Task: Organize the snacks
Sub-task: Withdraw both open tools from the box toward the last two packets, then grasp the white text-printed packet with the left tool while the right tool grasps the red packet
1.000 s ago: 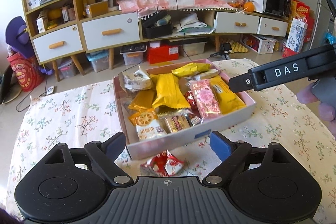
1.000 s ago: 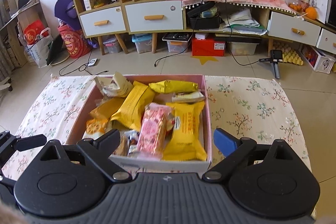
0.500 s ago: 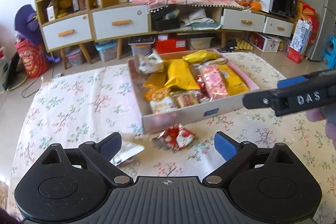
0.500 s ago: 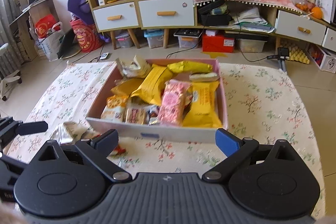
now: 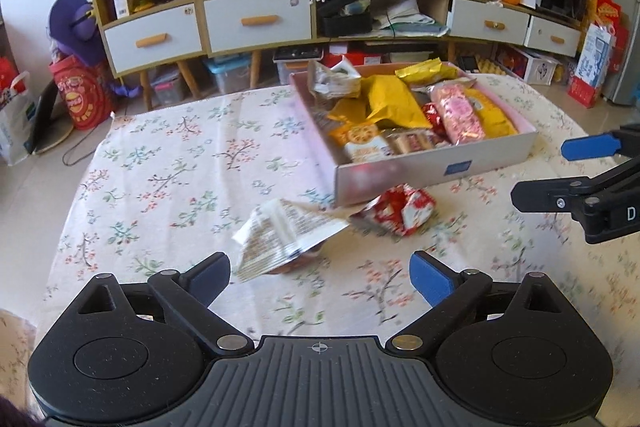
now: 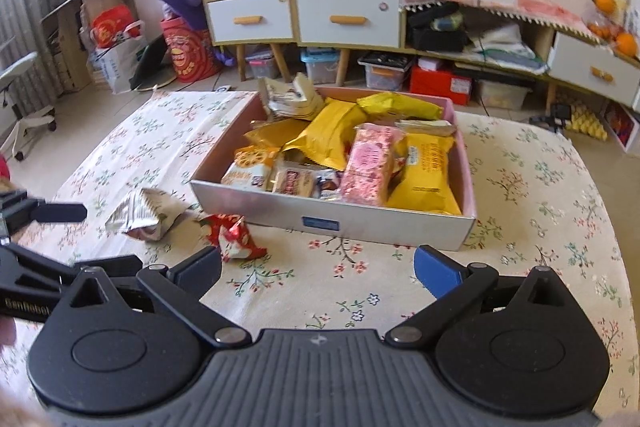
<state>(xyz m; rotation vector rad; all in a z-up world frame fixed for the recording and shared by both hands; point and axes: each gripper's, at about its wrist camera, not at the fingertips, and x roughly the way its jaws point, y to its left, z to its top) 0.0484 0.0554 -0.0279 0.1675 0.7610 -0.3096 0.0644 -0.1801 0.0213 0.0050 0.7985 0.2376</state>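
Left gripper (image 5: 320,277) open; box (image 5: 436,169) lengthwise away.

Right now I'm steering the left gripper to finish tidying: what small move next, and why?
Probably ease the open left gripper forward onto the white packet. It lies loose on the tablecloth, outside the box, just ahead of its fingers.

Two wrist fisheyes looking forward over a floral-cloth table toward the cabinet wall.

The left view is sitting low at the table's near-left, facing the snack box (image 5: 434,147) from its left front corner; the right view is hanging higher, facing the box (image 6: 332,203) nearly head-on. Both are sharing the box, the silver packet (image 5: 280,233) (image 6: 140,213), the red packet (image 5: 400,213) (image 6: 232,235) and the cabinets.
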